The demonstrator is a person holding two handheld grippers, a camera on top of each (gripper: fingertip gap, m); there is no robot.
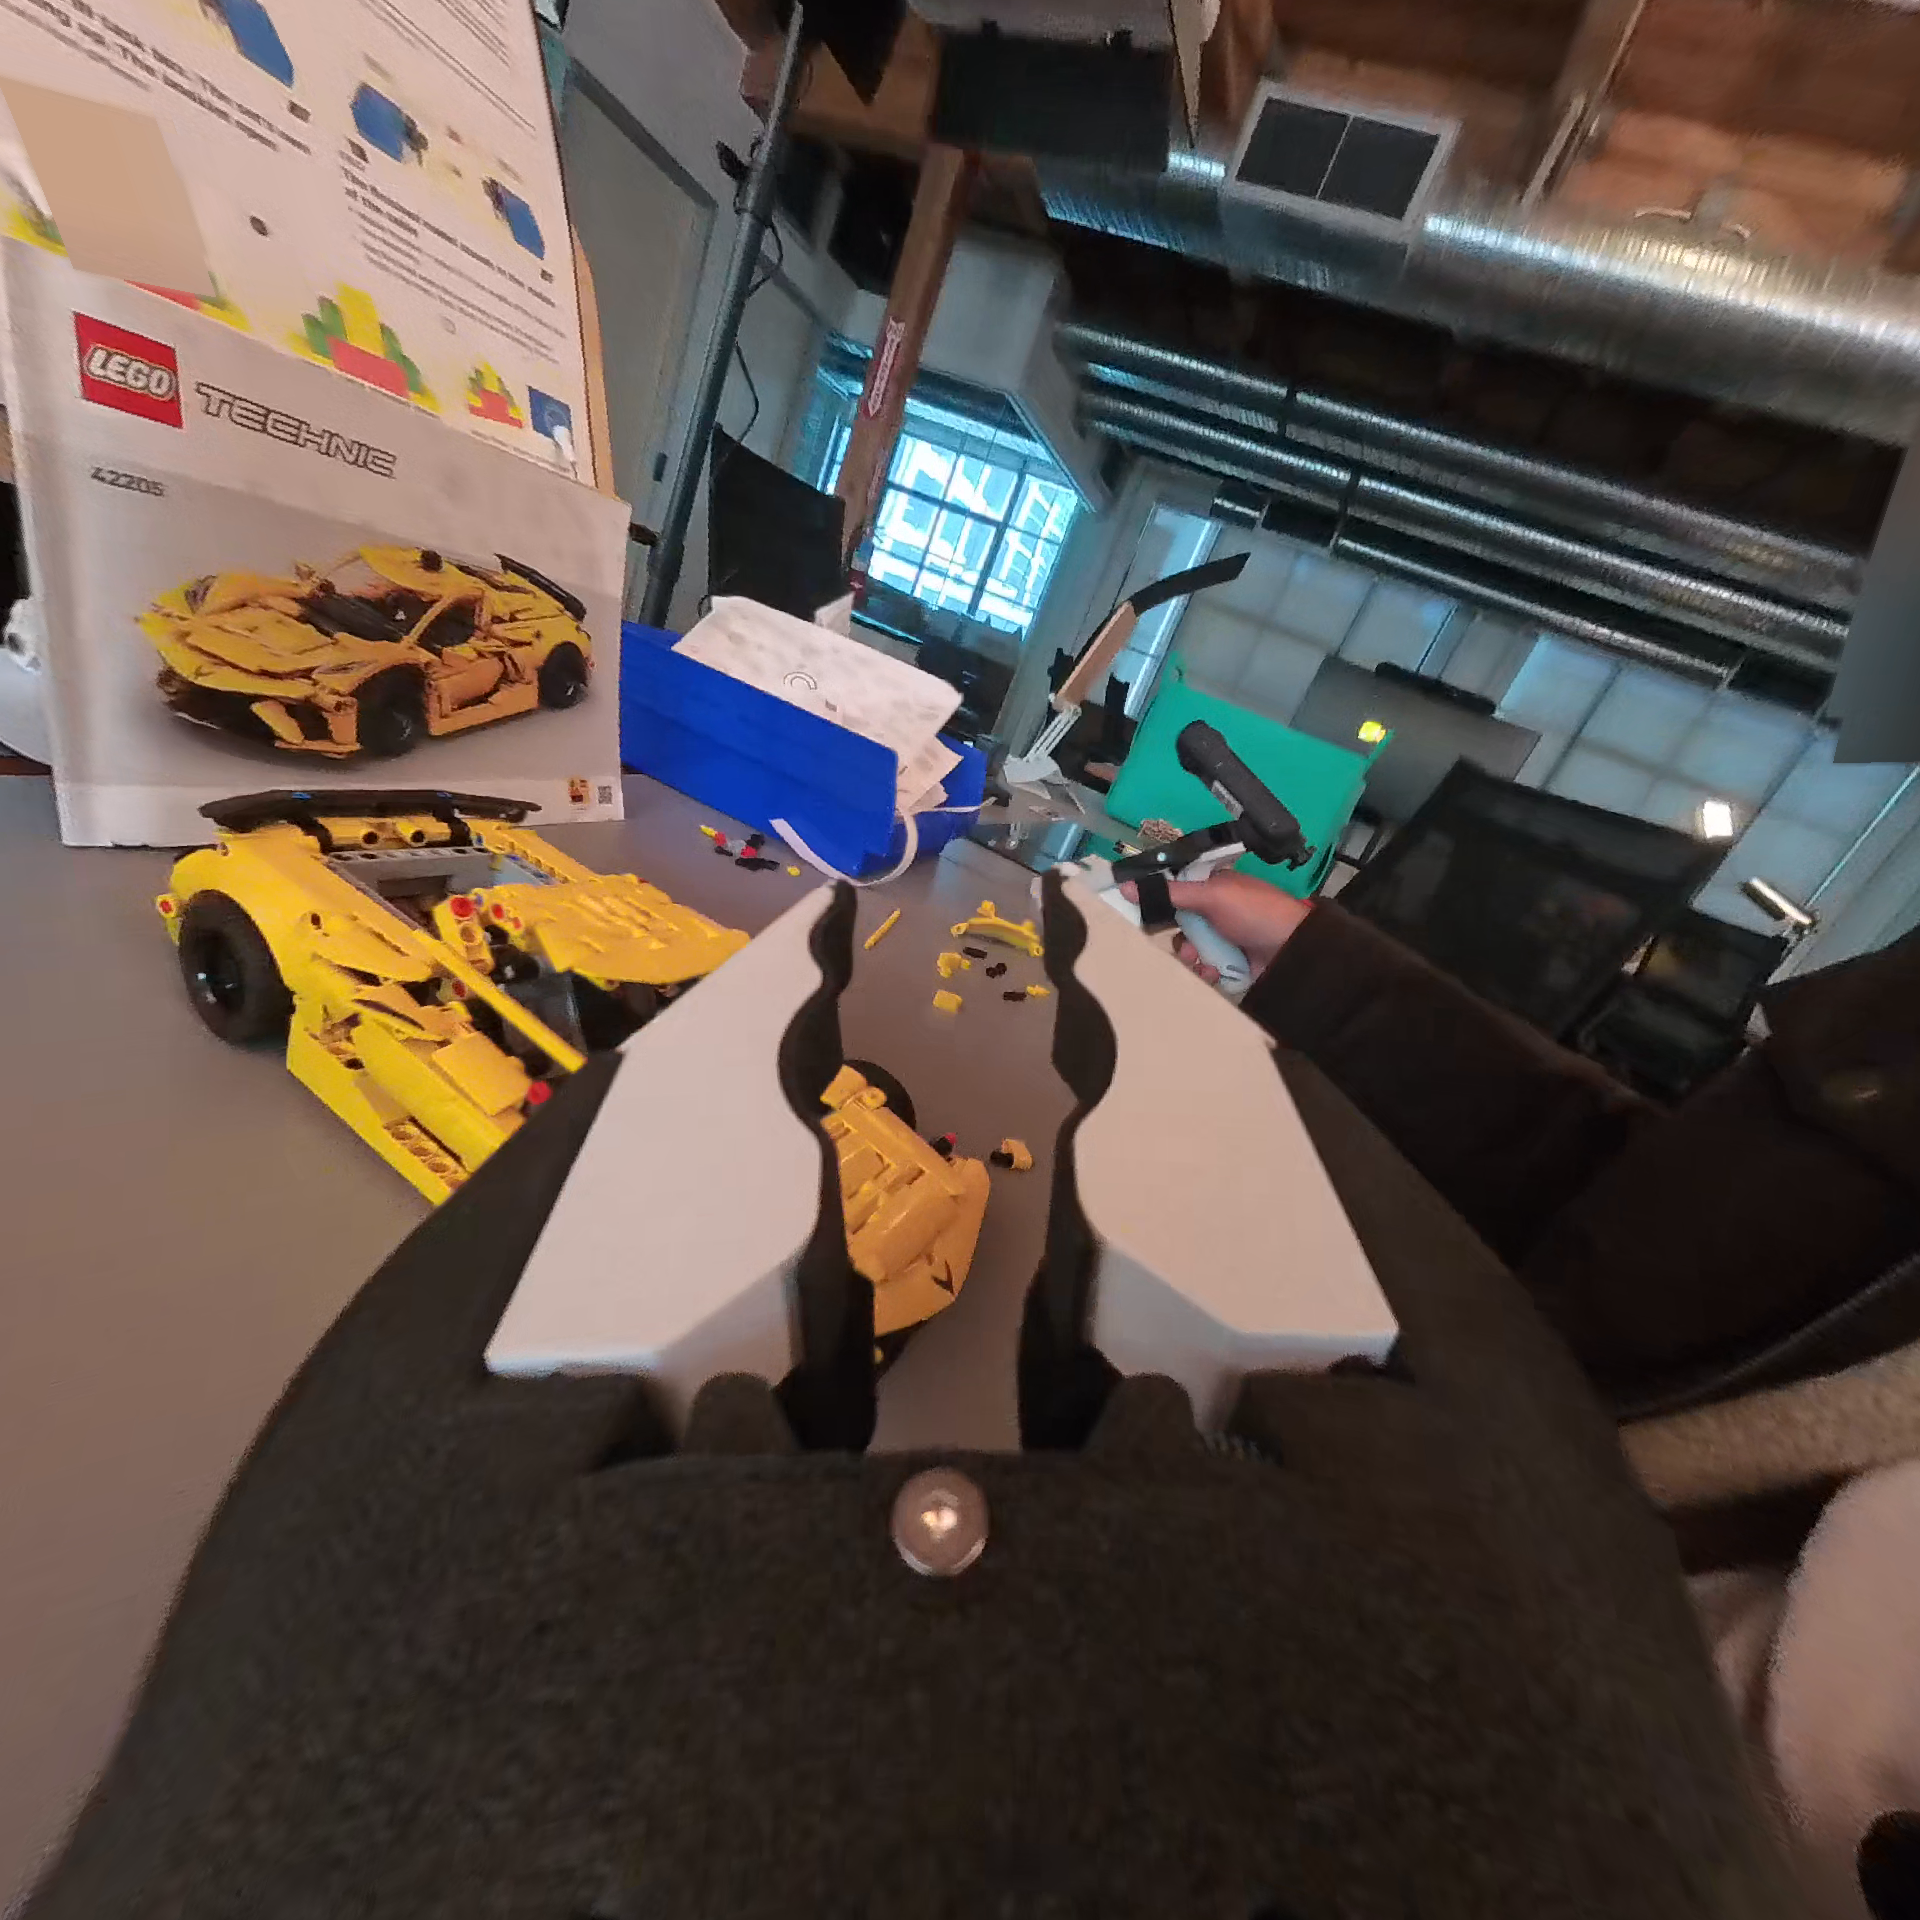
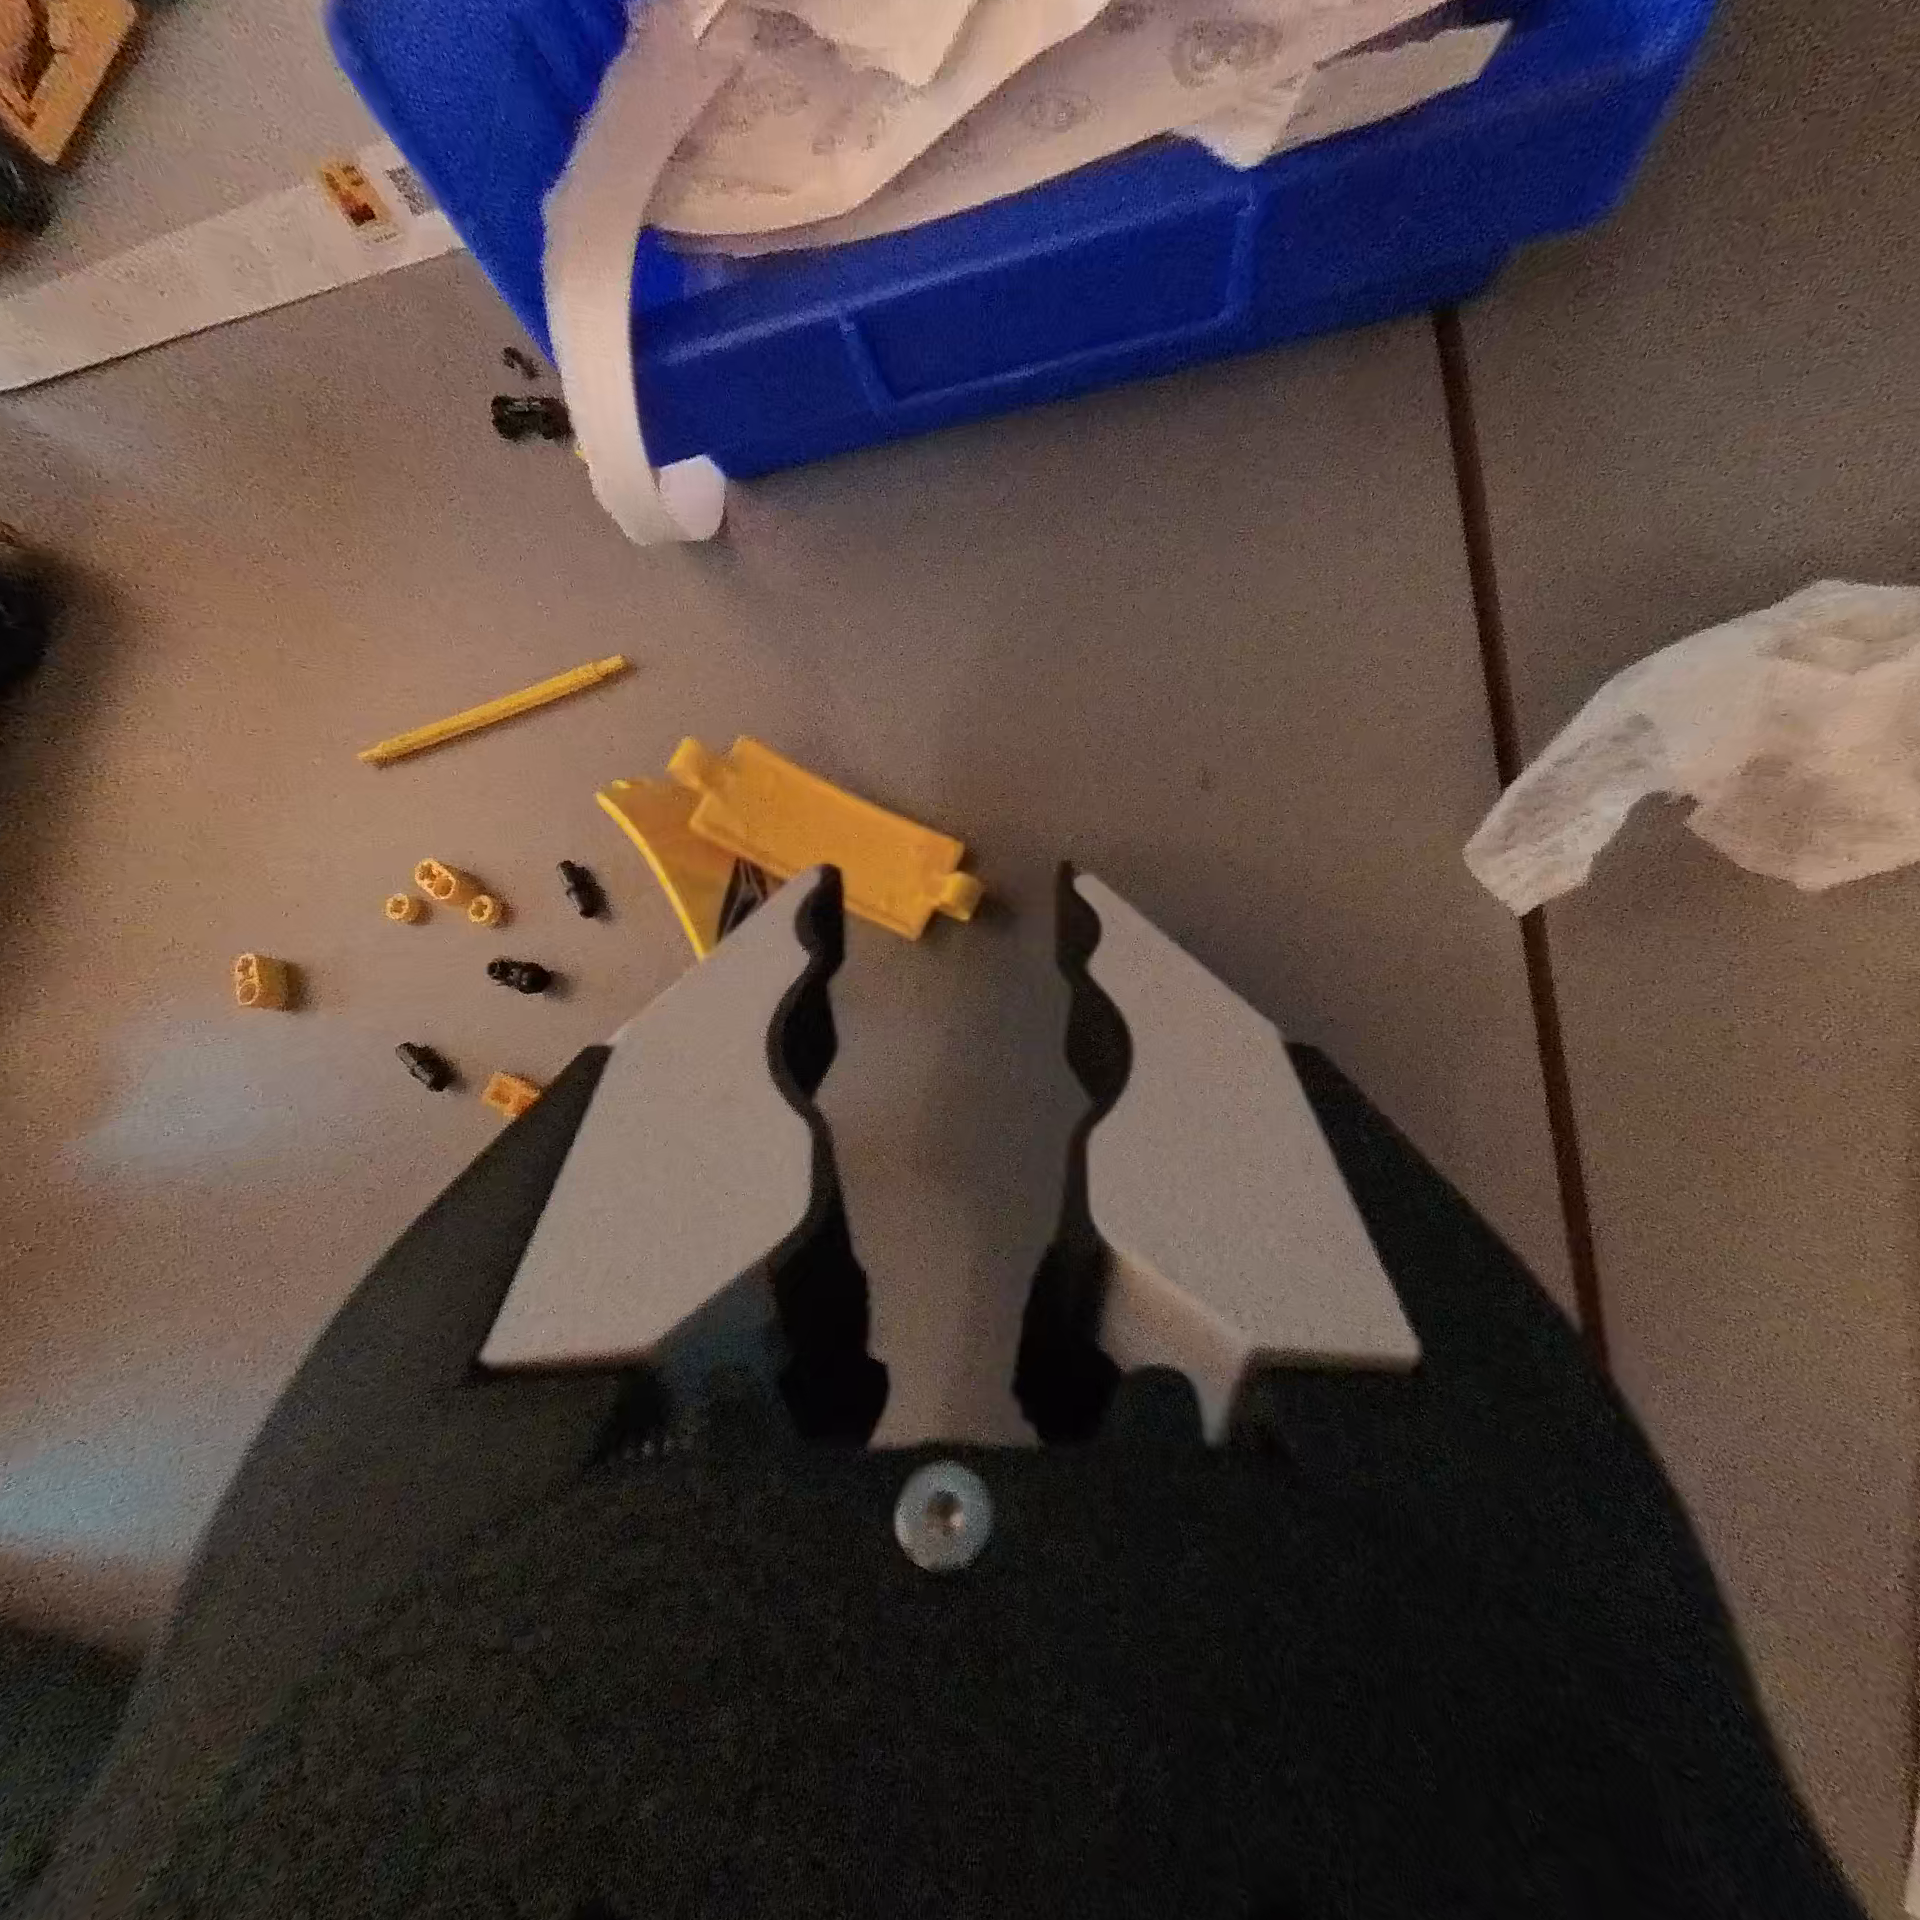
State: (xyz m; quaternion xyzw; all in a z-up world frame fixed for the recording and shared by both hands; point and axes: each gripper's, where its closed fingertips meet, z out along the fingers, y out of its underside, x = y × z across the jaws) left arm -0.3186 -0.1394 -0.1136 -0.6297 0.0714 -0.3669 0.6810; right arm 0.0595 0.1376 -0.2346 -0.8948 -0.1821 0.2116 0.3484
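The left tool (image 1: 940, 904) hangs above the grey tabletop (image 1: 135, 1195), its two fingers spread and gripping nothing. Through its gap, low in the frame, lies a loose yellow body section (image 1: 904, 1184), the nearest thing to it. To the left sits the half-built yellow model car (image 1: 416, 966), with the instruction booklet (image 1: 332, 644) propped upright behind it, apparently so its cover faces the builder.

The right tool (image 2: 940, 883) is also spread and empty, tips hovering just beside a yellow curved panel (image 2: 831, 831) at frame centre. Small yellow and black connectors (image 2: 447, 883) and a yellow axle (image 2: 494, 712) lie scattered to the left. A blue bin (image 2: 1039, 312) holding paper bags (image 2: 987, 94) fills the top, and a crumpled white bag (image 2: 1745, 738) lies at the right edge.
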